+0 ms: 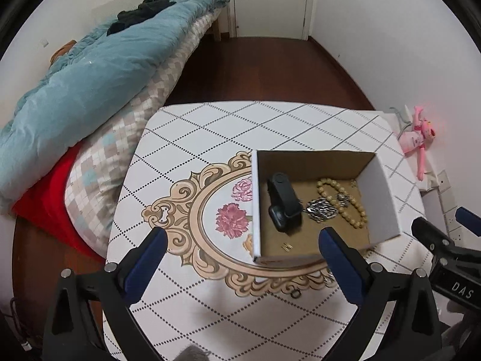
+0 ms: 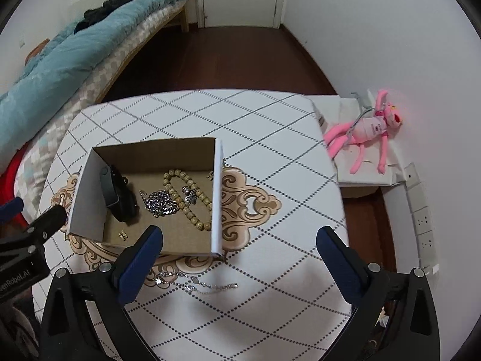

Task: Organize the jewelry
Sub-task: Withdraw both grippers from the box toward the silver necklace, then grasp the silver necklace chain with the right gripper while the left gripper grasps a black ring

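An open cardboard box [image 1: 381, 198] [image 2: 87, 198] stands on the patterned table. Inside lie a black wristband [image 1: 284, 204] [image 2: 115, 194], a silver chain [image 1: 321, 209] [image 2: 160, 203], a tan bead bracelet [image 1: 342, 204] [image 2: 186, 192] and small gold earrings [image 1: 287, 246] [image 2: 122, 234]. A thin silver necklace [image 2: 195, 284] and a small ring [image 1: 296, 294] rest on the table in front of the box. My left gripper [image 1: 243, 234] hovers open over the box's near left corner, holding nothing. My right gripper [image 2: 239, 232] is open and holds nothing, above the box's near right corner.
The table [image 2: 270, 150] has a white cloth with a diamond grid and a floral medallion. A bed with a teal duvet [image 1: 90, 84] borders its left side. A pink plush toy [image 2: 366, 132] lies on a white ledge at the right, by wall sockets [image 2: 424, 222].
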Demonstrator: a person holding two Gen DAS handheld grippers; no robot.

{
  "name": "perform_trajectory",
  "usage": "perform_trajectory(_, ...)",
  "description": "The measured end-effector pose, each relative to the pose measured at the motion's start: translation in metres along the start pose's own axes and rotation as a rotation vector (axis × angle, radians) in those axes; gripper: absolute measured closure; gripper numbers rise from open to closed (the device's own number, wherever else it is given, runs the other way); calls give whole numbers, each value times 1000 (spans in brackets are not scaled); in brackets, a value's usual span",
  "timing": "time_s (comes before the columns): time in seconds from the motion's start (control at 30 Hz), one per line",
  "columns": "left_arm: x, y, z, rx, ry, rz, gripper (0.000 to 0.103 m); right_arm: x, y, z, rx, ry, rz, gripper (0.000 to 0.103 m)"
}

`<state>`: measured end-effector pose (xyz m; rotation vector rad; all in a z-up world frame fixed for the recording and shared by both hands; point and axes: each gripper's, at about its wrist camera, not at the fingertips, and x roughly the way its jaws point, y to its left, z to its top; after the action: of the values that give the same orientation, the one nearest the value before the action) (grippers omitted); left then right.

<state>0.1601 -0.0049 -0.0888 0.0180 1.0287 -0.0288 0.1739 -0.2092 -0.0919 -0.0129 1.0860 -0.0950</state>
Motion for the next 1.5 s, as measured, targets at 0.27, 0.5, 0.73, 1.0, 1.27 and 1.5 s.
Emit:
perform_trajectory(0.27,-45,-6,-11,-2,-96,8,0,-50,-8,-14,32,-117,-8,0)
perform_trajectory(0.5,-78,-9,-15,-4,-152,-6,0,-92,-9,-23,45,-198,-3,0)
perform_trajectory(0.73,-88,-6,-17,-29,-169,28,0,-108,-13,-31,64,-217,24,0)
perform_trajectory(1.0,-27,4,-44,-36,-54,83,0,-42,-19,-50,84,-70,51,0)
perform_trajectory(1.27,31,10,-71,-34,67,116,0,58,-30,-84,172,89,110,12)
perform_trajectory(1.5,50,7,-84,-11,107,118,0,73,-12,-95,134,33,152,42)
